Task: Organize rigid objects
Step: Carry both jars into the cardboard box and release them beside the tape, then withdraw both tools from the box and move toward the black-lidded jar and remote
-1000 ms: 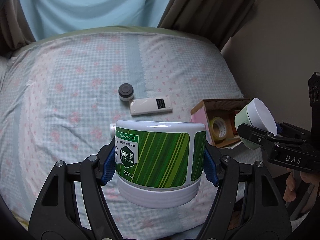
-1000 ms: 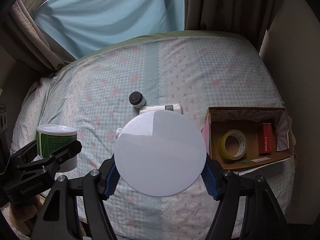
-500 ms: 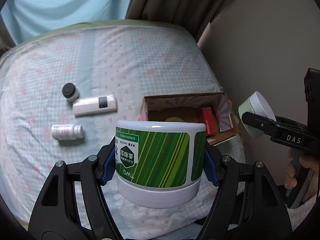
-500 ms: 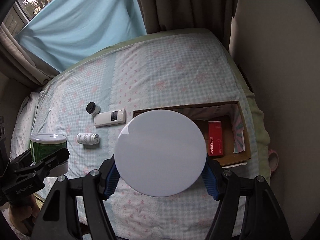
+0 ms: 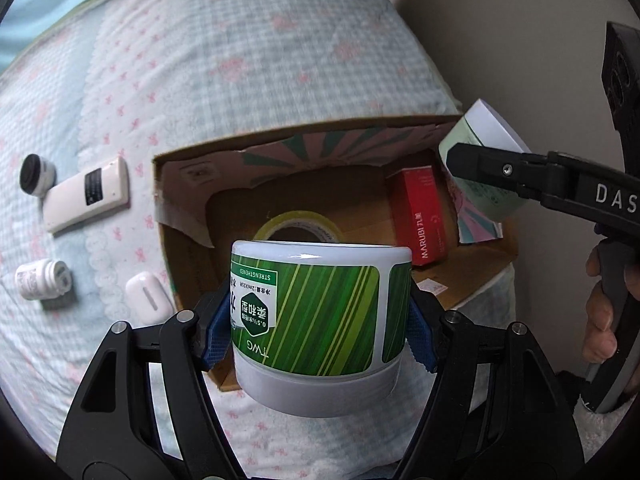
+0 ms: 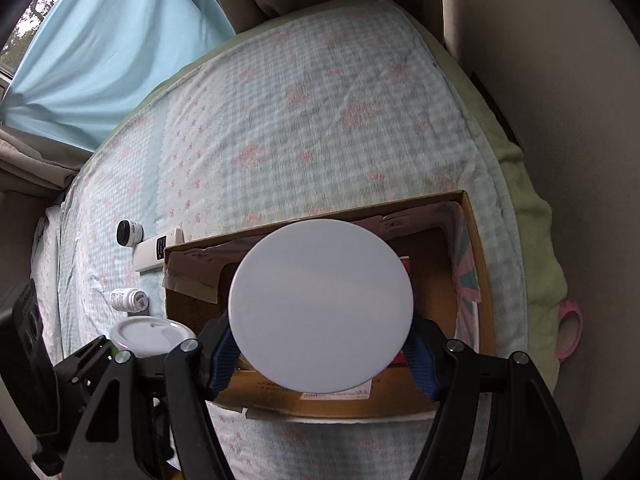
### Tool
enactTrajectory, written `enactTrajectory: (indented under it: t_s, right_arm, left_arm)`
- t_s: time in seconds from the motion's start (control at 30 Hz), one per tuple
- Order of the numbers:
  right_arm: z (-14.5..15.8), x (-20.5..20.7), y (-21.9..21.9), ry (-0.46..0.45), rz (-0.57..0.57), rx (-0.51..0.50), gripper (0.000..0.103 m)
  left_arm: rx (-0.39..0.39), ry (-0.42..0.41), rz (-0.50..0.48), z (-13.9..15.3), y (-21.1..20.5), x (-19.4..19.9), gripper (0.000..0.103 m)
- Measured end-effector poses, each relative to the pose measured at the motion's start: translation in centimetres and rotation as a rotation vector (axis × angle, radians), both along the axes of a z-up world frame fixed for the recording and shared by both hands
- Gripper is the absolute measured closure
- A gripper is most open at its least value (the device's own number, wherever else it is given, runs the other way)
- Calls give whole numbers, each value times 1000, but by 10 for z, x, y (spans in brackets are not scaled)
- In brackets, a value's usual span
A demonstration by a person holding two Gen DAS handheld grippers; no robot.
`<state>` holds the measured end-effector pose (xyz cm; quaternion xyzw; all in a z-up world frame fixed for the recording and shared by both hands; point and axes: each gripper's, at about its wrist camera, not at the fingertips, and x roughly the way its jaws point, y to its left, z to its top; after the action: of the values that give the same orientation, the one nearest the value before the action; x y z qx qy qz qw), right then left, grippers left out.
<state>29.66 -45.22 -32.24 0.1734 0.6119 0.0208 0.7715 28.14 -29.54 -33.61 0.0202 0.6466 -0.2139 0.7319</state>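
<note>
My left gripper (image 5: 320, 334) is shut on a green striped tub (image 5: 316, 320) with a white lid, held above the near left corner of an open cardboard box (image 5: 184, 248). My right gripper (image 6: 320, 354) is shut on a pale green tub whose white lid (image 6: 320, 304) faces the camera, over the box (image 6: 474, 240). That tub also shows in the left wrist view (image 5: 480, 168) over the box's right end. Inside the box lie a yellow tape roll (image 5: 298, 224) and a red carton (image 5: 424, 216).
On the checked bedspread (image 5: 240, 60) left of the box lie a white remote (image 5: 86, 194), a black-capped jar (image 5: 36, 174), a small white pill bottle (image 5: 42, 280) and a white oval device (image 5: 146, 298). A wall (image 6: 560, 120) stands close on the right.
Both grippers have moved right and forward with their tubs, from over the open bedspread to over the cardboard box. The box now fills the middle of both views.
</note>
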Motion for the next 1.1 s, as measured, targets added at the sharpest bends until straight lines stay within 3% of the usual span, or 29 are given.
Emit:
enactTrajectory:
  t_s: [0.23, 0.5, 0.53, 0.6, 0.63, 0.7, 1.1]
  right_arm:
    - [-50, 23, 11, 63, 42, 87, 37]
    - [-78, 29, 24, 87, 50, 136, 36]
    - [-77, 29, 24, 80, 44, 136, 32]
    - [-66, 28, 20, 19, 9, 138, 6]
    - [-58, 27, 17, -21, -8, 132, 0]
    - [-43, 25, 12, -66, -19, 113, 0]
    - [-12, 8, 7, -71, -44, 68, 0]
  left_arm:
    - [53, 80, -6, -50, -11, 11, 35]
    - [85, 111, 13, -65, -9, 16, 33]
    - [70, 106, 17, -64, -11, 19, 21]
    - [29, 82, 22, -52, -8, 18, 0]
    - [24, 66, 21, -46, -6, 17, 0]
    - [41, 49, 9, -39, -5, 13, 0]
    - [32, -1, 31, -2, 12, -14, 0]
